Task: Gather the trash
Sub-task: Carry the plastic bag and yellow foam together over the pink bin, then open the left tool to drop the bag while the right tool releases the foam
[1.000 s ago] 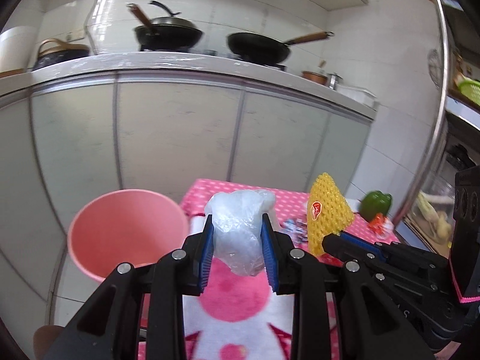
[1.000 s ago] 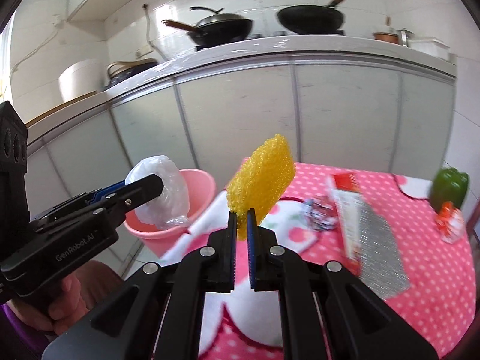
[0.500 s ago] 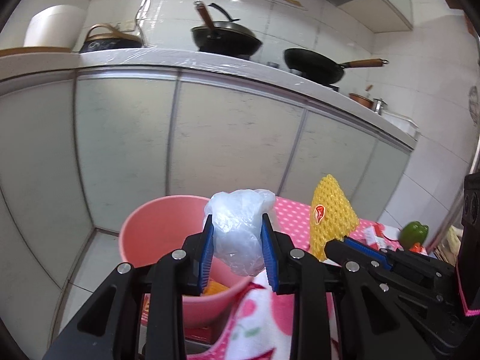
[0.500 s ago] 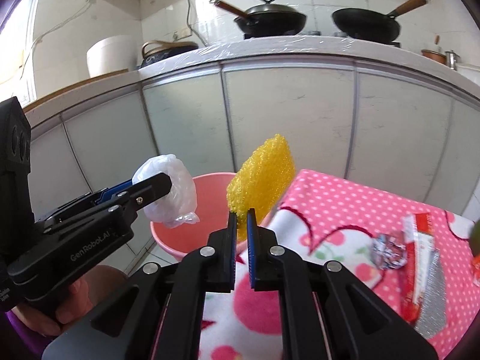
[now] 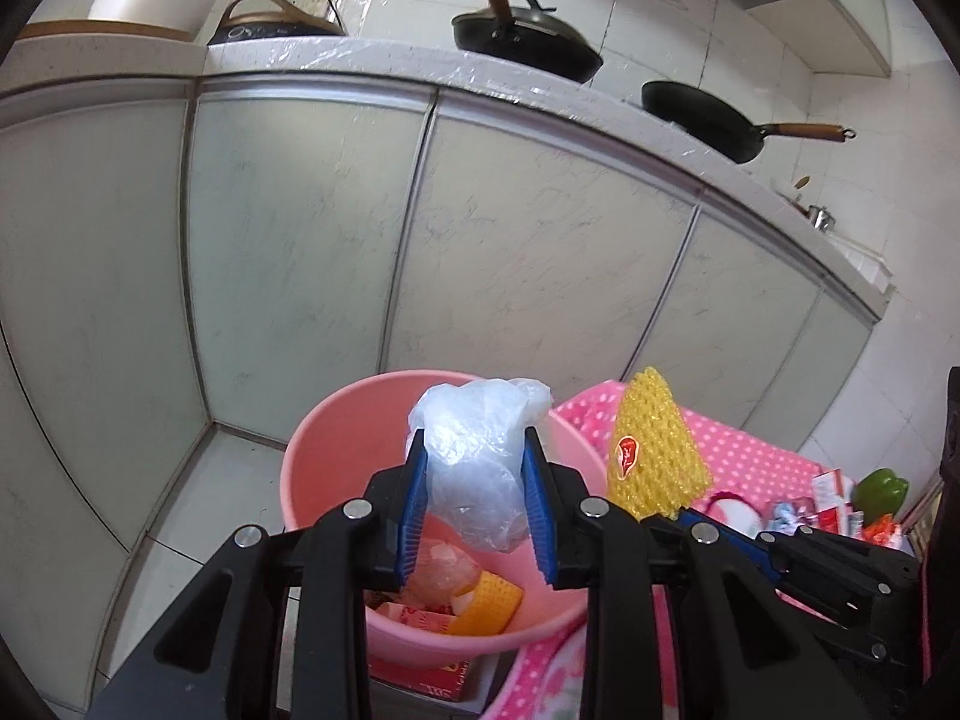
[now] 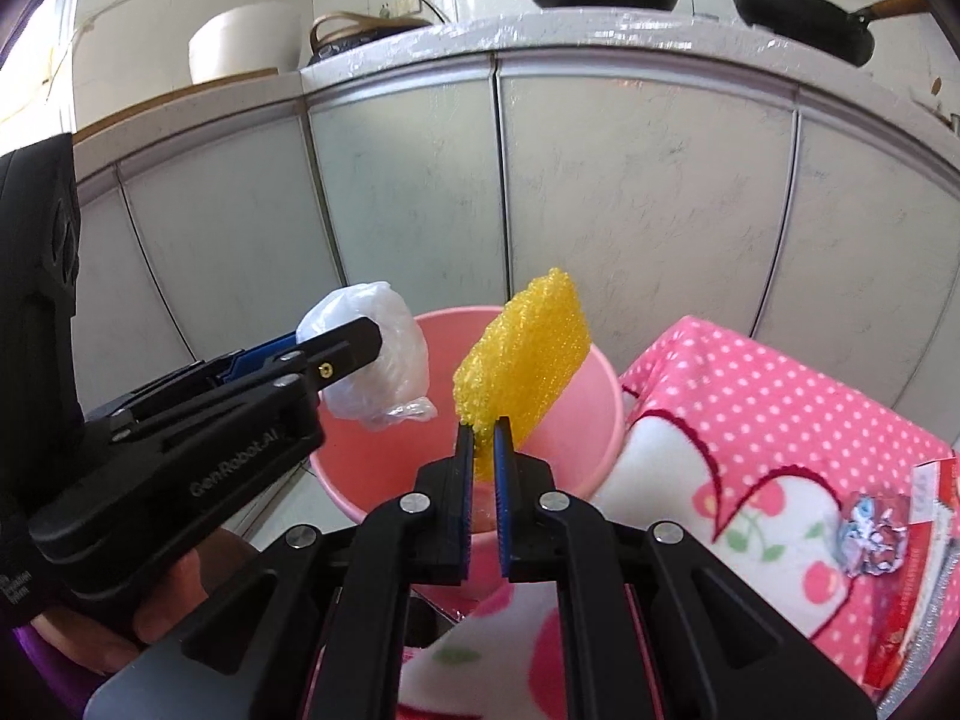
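Observation:
My left gripper (image 5: 474, 501) is shut on a crumpled clear plastic bag (image 5: 477, 468) and holds it over the pink bucket (image 5: 312, 456), which holds several bits of trash. The bag also shows in the right wrist view (image 6: 384, 378). My right gripper (image 6: 483, 462) is shut on a yellow foam fruit net (image 6: 522, 360) and holds it above the bucket's (image 6: 594, 420) near rim. The net shows in the left wrist view (image 5: 651, 450), to the right of the bag.
A table with a pink polka-dot cloth (image 6: 780, 396) stands right of the bucket, with a crumpled foil wrapper (image 6: 870, 534), a red packet (image 6: 924, 570) and a green pepper (image 5: 879, 489) on it. Pale cabinet doors (image 5: 510, 240) stand behind, pans on the counter above.
Both grippers have moved left from over the table to over the pink bucket, still holding the bag and the net. The bucket's inside has come into view.

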`<state>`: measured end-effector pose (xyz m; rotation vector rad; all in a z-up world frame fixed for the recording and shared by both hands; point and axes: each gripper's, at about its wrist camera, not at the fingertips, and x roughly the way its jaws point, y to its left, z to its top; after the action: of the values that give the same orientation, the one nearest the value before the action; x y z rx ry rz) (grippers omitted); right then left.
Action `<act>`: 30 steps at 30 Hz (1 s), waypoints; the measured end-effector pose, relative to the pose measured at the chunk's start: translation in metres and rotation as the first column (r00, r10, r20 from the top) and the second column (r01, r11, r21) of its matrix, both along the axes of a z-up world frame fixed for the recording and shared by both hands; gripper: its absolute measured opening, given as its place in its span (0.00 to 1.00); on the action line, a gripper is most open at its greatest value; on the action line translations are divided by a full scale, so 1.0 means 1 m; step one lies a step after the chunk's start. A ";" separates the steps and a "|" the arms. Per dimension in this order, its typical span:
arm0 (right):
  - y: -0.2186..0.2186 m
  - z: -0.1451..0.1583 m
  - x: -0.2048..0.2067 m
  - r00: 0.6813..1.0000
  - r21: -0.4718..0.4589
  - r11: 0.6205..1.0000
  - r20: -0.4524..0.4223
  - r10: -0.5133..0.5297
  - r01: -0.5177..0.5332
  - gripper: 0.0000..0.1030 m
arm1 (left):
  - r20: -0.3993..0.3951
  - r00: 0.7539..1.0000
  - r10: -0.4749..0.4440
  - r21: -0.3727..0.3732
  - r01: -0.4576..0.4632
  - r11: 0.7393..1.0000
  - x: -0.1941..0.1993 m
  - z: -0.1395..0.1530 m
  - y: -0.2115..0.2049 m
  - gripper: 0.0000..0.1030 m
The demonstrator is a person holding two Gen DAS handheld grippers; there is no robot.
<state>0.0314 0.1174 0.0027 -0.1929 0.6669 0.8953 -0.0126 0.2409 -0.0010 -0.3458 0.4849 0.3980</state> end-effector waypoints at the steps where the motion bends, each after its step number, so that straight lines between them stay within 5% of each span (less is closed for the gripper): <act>1: 0.003 -0.003 0.003 1.000 -0.005 1.000 -0.011 -0.001 0.001 0.06 | -0.006 1.000 0.000 -0.001 0.000 1.000 0.003 -0.003 0.001 0.28; 13: 0.025 -0.039 0.029 0.994 -0.068 0.998 -0.113 -0.009 0.001 0.06 | -0.127 0.992 0.015 -0.037 -0.020 0.999 0.026 -0.043 0.022 0.28; 30: 0.035 -0.065 0.049 0.979 -0.130 0.991 -0.200 -0.044 0.018 0.07 | -0.249 0.968 0.010 -0.086 -0.032 0.996 0.044 -0.065 0.029 0.29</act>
<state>0.0806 0.1526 -0.0626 -0.2068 0.9158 0.8495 0.0311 0.2701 -0.0658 -0.3898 0.7468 0.4439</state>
